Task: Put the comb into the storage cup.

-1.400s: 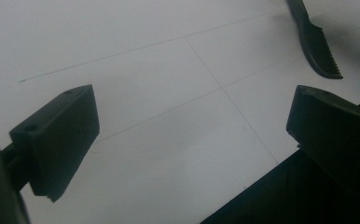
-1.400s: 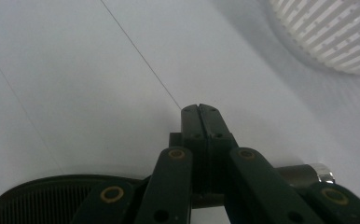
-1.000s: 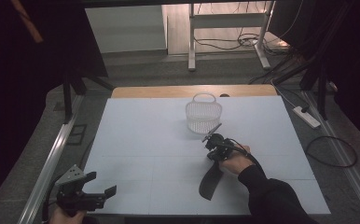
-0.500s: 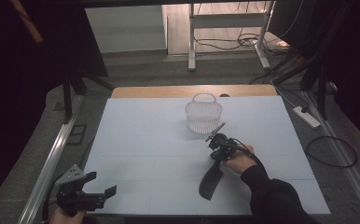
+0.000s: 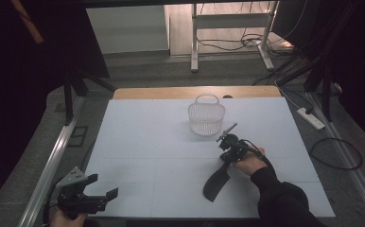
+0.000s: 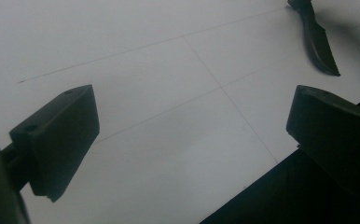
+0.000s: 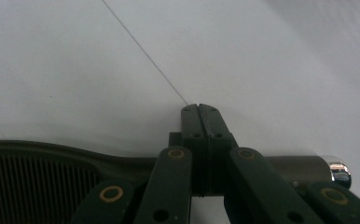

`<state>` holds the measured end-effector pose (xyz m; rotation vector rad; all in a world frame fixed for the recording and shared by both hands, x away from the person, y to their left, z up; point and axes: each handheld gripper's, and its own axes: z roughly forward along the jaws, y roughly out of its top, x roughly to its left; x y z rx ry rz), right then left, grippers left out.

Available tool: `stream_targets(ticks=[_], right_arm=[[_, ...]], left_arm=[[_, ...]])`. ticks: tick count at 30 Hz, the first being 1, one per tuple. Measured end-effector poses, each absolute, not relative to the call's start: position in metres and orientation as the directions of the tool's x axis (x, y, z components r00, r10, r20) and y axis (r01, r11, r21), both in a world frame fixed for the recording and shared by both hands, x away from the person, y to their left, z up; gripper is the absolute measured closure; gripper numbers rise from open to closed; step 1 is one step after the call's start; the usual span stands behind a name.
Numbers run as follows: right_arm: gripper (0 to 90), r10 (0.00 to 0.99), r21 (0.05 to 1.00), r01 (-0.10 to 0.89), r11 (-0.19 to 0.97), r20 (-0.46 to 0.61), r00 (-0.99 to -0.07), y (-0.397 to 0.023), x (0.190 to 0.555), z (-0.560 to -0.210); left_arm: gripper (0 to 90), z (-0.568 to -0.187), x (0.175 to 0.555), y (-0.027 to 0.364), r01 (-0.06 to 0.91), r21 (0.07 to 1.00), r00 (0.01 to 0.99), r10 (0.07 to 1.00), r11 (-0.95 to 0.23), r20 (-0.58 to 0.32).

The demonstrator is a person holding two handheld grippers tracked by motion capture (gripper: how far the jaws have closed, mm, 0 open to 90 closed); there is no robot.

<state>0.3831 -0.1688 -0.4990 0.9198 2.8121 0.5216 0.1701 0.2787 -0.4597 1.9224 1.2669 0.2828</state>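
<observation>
My right gripper (image 5: 229,143) is at the middle right of the white table (image 5: 143,142), just in front of a white mesh basket (image 5: 206,118). Its jaws are pressed together (image 7: 199,110) on the thin neck of a long black utensil (image 5: 214,182). The utensil's ribbed wide end (image 7: 33,177) slants toward the front edge, and its chrome-tipped handle (image 7: 308,168) points up toward the basket. My left gripper (image 5: 98,191) rests at the front left corner. It stands open with nothing between its jaws (image 6: 192,135). The utensil's dark end (image 6: 319,44) shows far off in the left gripper view.
A wooden strip (image 5: 171,92) runs along the table's far edge. Metal rails (image 5: 53,161) flank the table on both sides. A power strip (image 5: 310,118) and cables lie on the floor at the right. A white stand (image 5: 195,42) is behind the table.
The right hand has shifted slightly to the right with the utensil, whose handle tip has swung rightward beside the basket. The left gripper has stayed put.
</observation>
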Motion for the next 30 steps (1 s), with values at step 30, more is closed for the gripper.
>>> stream_targets(ticks=[30], right_arm=[[89.3,0.712,0.344,0.651,0.676,-0.078,-0.698,-0.221,0.402,-0.495]], left_arm=[[3.6,-0.460,0.170,0.279,0.673,0.718,0.473,0.850,-0.178,-0.232]])
